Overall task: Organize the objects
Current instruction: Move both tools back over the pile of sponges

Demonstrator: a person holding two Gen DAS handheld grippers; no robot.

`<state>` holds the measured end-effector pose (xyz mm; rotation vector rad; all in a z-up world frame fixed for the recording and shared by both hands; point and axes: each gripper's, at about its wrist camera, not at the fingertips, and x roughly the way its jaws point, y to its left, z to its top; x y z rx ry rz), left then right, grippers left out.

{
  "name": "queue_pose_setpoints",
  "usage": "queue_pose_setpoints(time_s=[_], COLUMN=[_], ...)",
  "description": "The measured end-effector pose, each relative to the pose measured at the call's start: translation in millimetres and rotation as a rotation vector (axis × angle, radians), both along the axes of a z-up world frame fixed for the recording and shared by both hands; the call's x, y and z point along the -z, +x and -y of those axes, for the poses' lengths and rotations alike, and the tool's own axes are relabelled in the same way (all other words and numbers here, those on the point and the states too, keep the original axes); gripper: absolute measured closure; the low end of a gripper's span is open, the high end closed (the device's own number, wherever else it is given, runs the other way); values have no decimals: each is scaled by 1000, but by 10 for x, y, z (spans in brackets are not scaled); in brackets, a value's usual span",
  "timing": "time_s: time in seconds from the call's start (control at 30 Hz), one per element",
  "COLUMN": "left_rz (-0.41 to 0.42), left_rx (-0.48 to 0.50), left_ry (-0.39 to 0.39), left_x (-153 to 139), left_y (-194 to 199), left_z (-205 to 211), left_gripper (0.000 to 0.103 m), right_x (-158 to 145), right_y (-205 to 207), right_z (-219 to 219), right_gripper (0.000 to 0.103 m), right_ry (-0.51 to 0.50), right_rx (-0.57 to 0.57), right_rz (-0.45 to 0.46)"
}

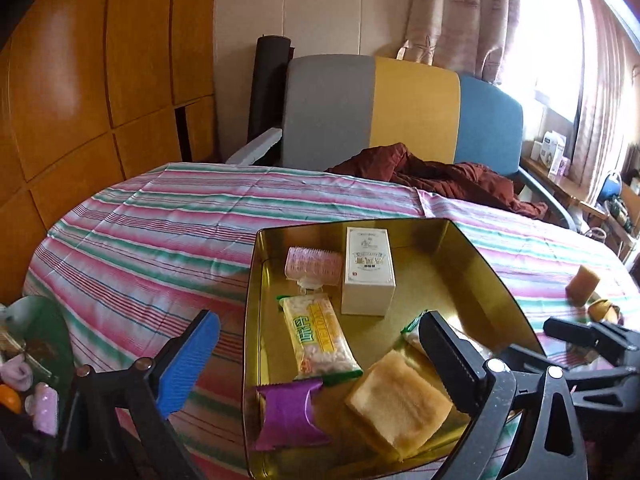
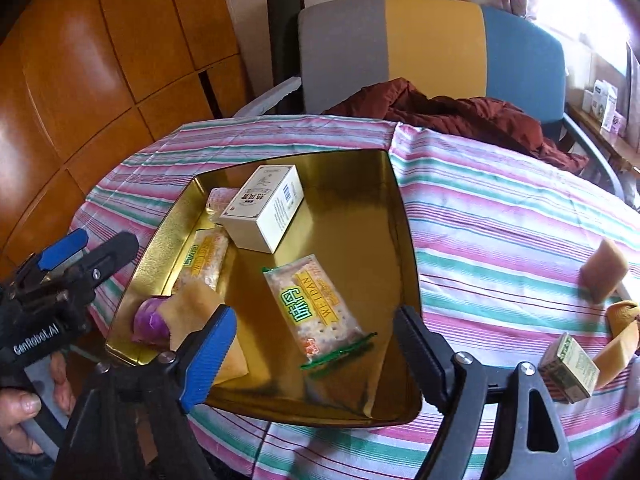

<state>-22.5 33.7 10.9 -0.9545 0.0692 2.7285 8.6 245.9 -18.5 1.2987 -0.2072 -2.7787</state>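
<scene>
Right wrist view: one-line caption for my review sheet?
Open right tongs hover over a cracker packet lying in the gold tin tray on the striped tablecloth.

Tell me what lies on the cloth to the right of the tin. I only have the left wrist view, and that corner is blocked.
Observer: A small green-printed box lies on the striped tablecloth, outside the gold tin.
Operator: Now the tin. Name whatever my view hides.
Observer: A second Weidan cracker packet lies flat on the tin floor, and the right tool is open above it, not gripping it.
</scene>
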Motion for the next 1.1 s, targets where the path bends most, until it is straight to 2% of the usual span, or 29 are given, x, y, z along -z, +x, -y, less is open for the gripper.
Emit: queue_pose_setpoints(time_s=[0.23, 0.67, 0.87, 1.1], left_rz=[2, -2, -7, -11], left_rx=[11, 51, 62, 71], left_ry=[-22, -65, -79, -97], left_x=[39, 89, 84, 78], left_y=[67, 144, 165, 181], left_z=[-79, -246, -284, -326], left_gripper=[1, 1, 1, 1], right_x=[-19, -25, -7, -81], right_y=[48, 85, 95, 148], right_z=[-11, -140, -276, -642], right_gripper=[19, 19, 19, 19], right_ry=[71, 102, 103, 120], right_rx=[32, 79, 106, 186], right_rz=[-33, -47, -36, -42])
